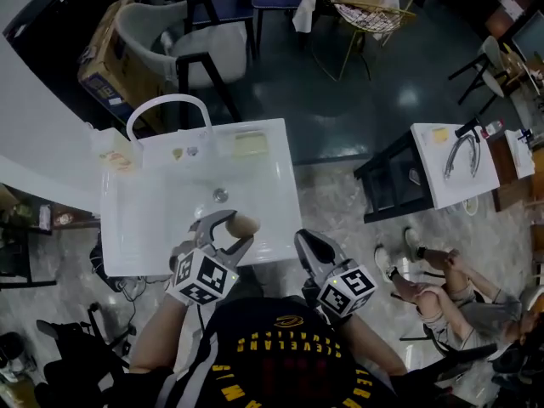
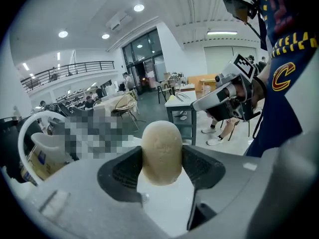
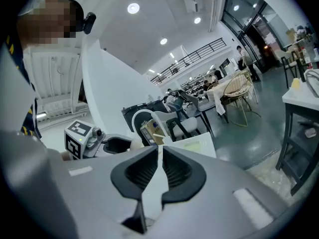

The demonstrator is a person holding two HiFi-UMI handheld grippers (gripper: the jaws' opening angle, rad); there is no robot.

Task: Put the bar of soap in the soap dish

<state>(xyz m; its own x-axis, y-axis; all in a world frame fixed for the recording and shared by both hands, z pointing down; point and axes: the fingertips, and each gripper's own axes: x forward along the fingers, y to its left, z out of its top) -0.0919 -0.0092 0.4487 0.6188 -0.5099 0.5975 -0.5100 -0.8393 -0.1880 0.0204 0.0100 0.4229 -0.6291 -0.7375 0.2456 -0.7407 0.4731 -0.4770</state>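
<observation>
My left hand-held gripper (image 1: 231,229) grips the soap (image 1: 245,223) between its jaws, over the sink (image 1: 144,219) basin at centre frame. The dish (image 1: 251,144) sits on the sink's upper ledge, well apart from the soap. My right hand-held gripper (image 1: 304,241), jaws almost touching, hangs at the sink's lower-right edge.

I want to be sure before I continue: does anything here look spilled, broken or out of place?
Nothing stands out. The left gripper holds the bar of soap over the white sink; the right gripper is shut and empty. No spill or damage shows.
</observation>
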